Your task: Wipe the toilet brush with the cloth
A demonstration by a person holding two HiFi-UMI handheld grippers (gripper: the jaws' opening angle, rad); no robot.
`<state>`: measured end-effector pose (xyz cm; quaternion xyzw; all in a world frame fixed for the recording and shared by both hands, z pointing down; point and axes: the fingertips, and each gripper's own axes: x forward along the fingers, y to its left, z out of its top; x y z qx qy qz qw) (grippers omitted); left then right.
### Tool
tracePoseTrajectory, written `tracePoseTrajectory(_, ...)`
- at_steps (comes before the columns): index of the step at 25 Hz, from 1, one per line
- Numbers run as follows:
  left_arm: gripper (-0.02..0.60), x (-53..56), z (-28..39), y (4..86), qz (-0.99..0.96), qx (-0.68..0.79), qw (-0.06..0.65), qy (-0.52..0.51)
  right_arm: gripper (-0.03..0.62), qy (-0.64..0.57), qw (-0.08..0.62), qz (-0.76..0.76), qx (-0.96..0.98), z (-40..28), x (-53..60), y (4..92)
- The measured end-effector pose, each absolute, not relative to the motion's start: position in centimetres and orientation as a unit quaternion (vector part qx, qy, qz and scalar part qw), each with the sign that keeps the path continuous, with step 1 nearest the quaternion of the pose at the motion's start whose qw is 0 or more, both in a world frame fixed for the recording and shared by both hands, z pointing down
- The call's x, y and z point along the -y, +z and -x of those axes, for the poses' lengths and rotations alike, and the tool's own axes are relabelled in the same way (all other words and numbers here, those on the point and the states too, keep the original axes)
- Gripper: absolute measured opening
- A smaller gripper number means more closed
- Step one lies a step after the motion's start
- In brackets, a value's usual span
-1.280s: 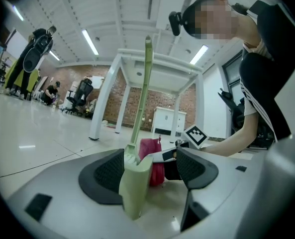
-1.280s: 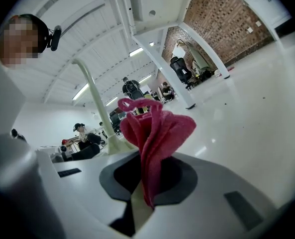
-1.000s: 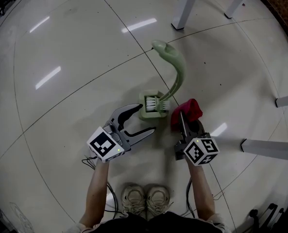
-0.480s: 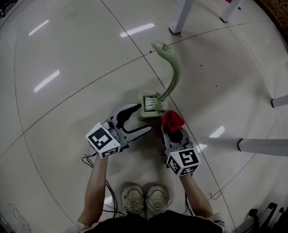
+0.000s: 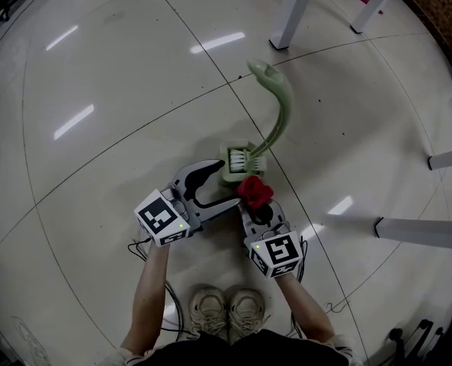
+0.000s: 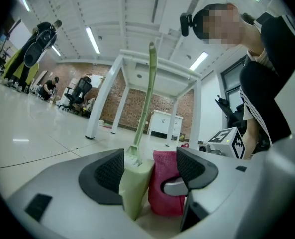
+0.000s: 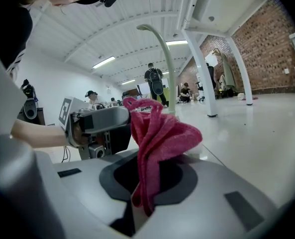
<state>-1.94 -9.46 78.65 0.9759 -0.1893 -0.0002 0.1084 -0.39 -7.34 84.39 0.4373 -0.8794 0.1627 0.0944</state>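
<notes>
The right gripper (image 5: 253, 204) is pressed shut on a red cloth (image 5: 254, 191); in the right gripper view its jaws (image 7: 140, 195) are seen clamped on the lower fold, with the rest of the cloth (image 7: 159, 131) bunched up above them. The left gripper (image 5: 214, 192) is held just beside it with the jaws spread wide and nothing gripped. In the left gripper view the gap (image 6: 149, 171) is filled by a corner of the green holder (image 6: 134, 183) and the cloth (image 6: 164, 185), side by side. The toilet brush (image 5: 280, 117) is stood in that holder (image 5: 238, 168) on the glossy floor (image 5: 119, 90), just ahead of both grippers, its curved handle (image 7: 165, 54) rising away from them toward a white table leg (image 5: 290, 10)
</notes>
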Motion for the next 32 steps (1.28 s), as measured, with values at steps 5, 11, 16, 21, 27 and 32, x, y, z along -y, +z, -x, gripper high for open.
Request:
tracePoseTrajectory(5, 0.314, 9.4, 1.9, 78.7, -0.977, 0.187, 0.107, 0.002, 0.031, 0.150, 0.100, -0.402, 0.898, 2.6, 7.3, 84.5)
tracePoseTrajectory(11, 0.314, 9.5, 2.0, 78.6, -0.976, 0.187, 0.112, -0.009, 0.031, 0.165, 0.077, -0.328, 0.927, 5.4, 7.2, 84.5)
tracePoseTrajectory(16, 0.314, 9.6, 2.0, 78.6, -0.976, 0.184, 0.117, -0.013, 0.031, 0.157, 0.082, -0.303, 0.936, 6.9, 7.6, 84.3)
tracePoseTrajectory(21, 0.314, 9.5, 3.4, 77.2, -0.972, 0.203, 0.114, -0.029, 0.031, 0.162, 0.059, -0.307, 0.936, 5.2, 6.0, 82.7)
tracePoseTrajectory(27, 0.311, 9.3, 5.5, 75.1, -0.963, 0.239, 0.108, -0.056, 0.031, 0.168, -0.006, -0.377, 0.911, -1.2, 6.5, 78.9)
tracePoseTrajectory(32, 0.003, 10.3, 6.8, 72.4, -0.954, 0.267, 0.104, -0.086, 0.031, 0.141, -0.038, -0.436, 0.888, -6.5, 9.1, 75.6)
